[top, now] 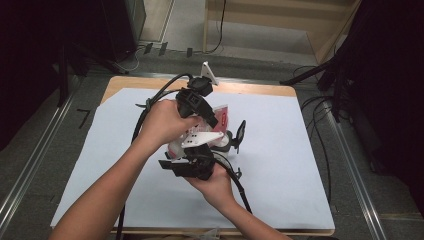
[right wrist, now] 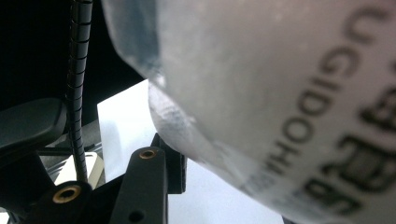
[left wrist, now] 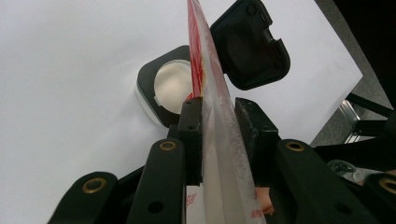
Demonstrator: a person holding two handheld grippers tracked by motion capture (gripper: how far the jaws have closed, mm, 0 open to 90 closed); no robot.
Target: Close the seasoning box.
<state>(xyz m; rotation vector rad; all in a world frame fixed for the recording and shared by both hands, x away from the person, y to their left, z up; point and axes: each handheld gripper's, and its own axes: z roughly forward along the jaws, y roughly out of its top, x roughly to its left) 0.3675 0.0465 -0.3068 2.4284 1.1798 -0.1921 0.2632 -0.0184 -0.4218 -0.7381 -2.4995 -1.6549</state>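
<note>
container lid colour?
Black; the flip lid stands open on the container, clearest in the left gripper view.

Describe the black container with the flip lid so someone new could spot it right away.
On the white sheet covering the table, look just right of the two grippers. The small black container sits there under the red-and-clear bag. Unlike the bag, it rests on the sheet, its hinged lid standing open.

black tongs (left wrist: 217,112) w/ brass rivets, black cables, grey plates
</note>
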